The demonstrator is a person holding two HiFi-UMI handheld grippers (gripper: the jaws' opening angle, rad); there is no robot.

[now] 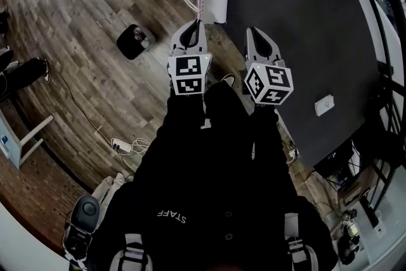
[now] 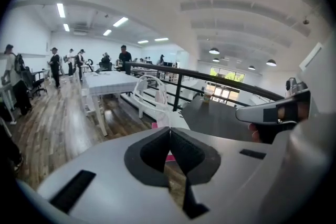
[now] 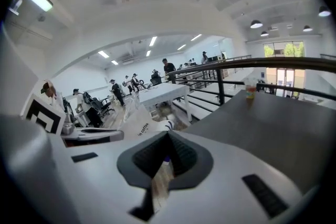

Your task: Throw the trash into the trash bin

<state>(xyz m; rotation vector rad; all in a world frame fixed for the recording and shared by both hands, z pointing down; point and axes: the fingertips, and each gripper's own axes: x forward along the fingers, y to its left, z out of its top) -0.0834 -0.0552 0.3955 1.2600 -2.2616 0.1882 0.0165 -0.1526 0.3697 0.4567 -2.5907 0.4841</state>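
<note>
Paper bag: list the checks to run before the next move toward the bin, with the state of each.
1. Left gripper shut on the paper bag: ok, the bag's edge sits at the closed jaw tips.
2. Right gripper shut with nothing in it: ok.
3. Trash bin in sight: ok, it stands on the wooden floor to the left of the bag in the head view.
4. Bag above the bin: not ok, it hangs by the corner of the dark table.
5. Room in the bin: cannot tell, something already lies inside.
</note>
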